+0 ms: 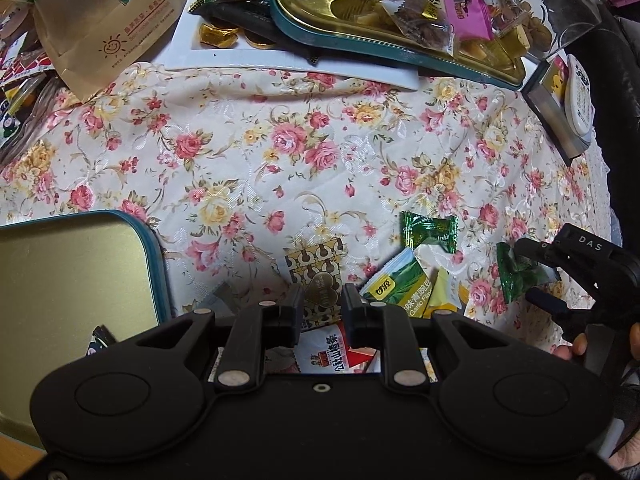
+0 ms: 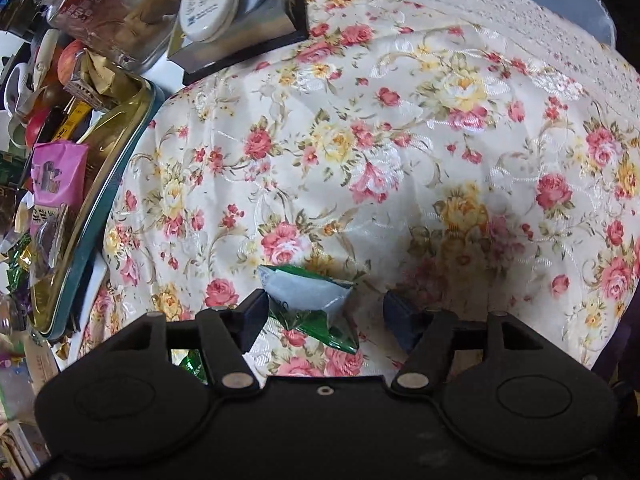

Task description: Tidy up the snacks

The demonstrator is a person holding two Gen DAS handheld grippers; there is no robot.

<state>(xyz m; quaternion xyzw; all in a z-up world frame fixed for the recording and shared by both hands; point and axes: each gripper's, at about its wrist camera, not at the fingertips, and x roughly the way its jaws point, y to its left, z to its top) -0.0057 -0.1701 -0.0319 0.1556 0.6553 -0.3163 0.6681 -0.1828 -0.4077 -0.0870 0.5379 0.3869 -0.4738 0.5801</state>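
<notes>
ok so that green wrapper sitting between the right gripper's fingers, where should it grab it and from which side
Grip the green wrapper across its puffed silver-white middle, coming down from above with the right gripper as it is now lined up. It lies flat on the floral tablecloth with the wide-open fingers on either side; the flat crimped green end looks likelier to slip.

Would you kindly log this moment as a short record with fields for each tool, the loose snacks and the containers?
left tool: jaws narrowly apart around a gold patterned packet, contact unclear
right tool: open, astride a green wrapper on the floral cloth
loose snacks: green candy, green-yellow packet
filled tin: far side, heaped with sweets
empty tin: near left
</notes>
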